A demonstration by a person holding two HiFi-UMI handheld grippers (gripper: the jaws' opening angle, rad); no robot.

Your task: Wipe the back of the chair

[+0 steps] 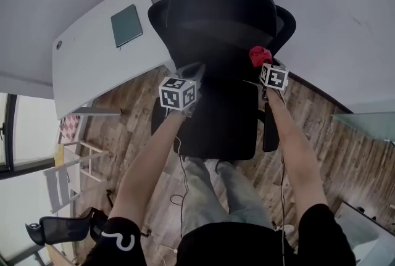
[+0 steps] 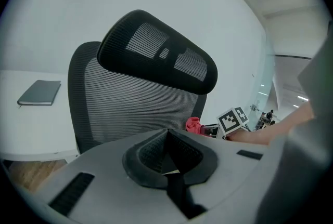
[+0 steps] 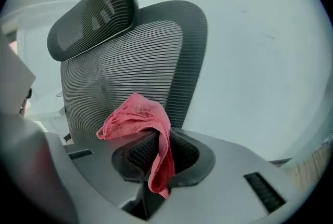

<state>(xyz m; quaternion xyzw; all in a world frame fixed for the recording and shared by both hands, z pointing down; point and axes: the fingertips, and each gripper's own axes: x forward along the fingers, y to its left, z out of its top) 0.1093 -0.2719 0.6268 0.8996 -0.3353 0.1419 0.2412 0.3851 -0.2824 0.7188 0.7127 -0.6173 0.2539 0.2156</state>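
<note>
Two grippers (image 2: 167,133) (image 3: 158,141), one cloth (image 3: 136,116), one notebook (image 1: 126,25)

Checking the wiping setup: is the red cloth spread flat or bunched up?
Bunched up. The red cloth sits crumpled in the right gripper, whose jaws are shut on it, with one end hanging down. It is not spread over the chair back.

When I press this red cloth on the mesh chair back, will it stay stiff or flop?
Probably floppy: the red cloth droops over the right gripper, which is shut on it. It looks light, so it may bunch unless pressed flat. Its fuzzy weave should drag rather than slide on the ribbed chair back.
</note>
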